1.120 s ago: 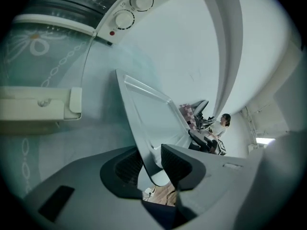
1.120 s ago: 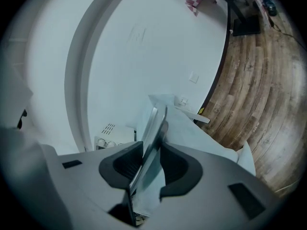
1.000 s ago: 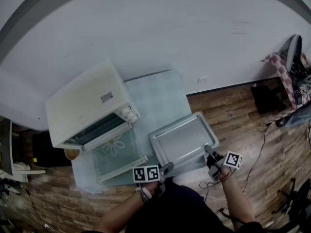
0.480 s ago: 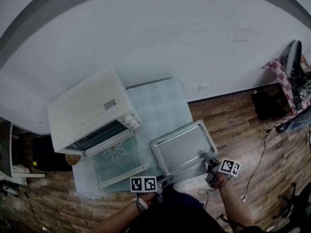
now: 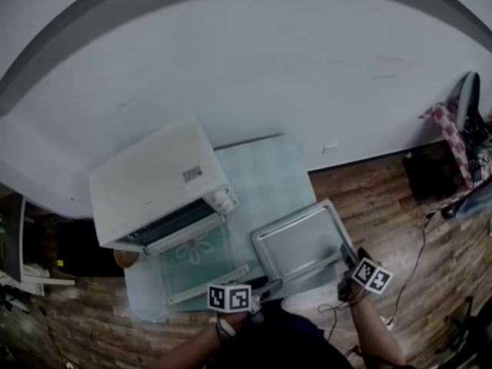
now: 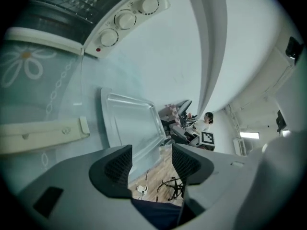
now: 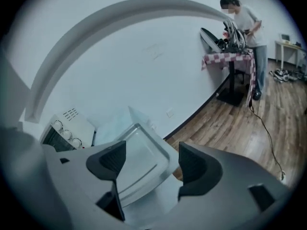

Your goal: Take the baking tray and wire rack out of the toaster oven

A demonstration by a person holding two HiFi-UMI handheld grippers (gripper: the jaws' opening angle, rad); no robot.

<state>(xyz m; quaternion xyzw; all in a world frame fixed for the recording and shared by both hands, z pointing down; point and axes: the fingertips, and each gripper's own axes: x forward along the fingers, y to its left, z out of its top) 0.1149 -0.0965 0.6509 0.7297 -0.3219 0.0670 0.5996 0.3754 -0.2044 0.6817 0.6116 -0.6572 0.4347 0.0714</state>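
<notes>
The baking tray (image 5: 300, 241) lies flat on the pale table (image 5: 261, 160), right of the white toaster oven (image 5: 157, 187), whose glass door (image 5: 201, 260) hangs open. A dark grid shows inside the oven mouth (image 6: 72, 1). My left gripper (image 5: 265, 287) hovers at the tray's near left corner, open, with nothing between its jaws; beyond them lies the tray (image 6: 129, 123). My right gripper (image 5: 347, 256) sits just off the tray's near right corner. Its jaws are opening and hold nothing; the tray (image 7: 144, 152) shows past them, under the right gripper (image 7: 151, 161).
The open door's handle (image 6: 43, 133) juts toward me, left of the tray. Wooden floor (image 5: 384, 198) lies right of the table, with cables on it. A person (image 7: 244, 18) stands by a checkered-cloth stand (image 7: 230, 56) at the far right wall.
Both grippers have let go of the tray's near edge, opened and lifted back from it. The tray stays flat on the table.
</notes>
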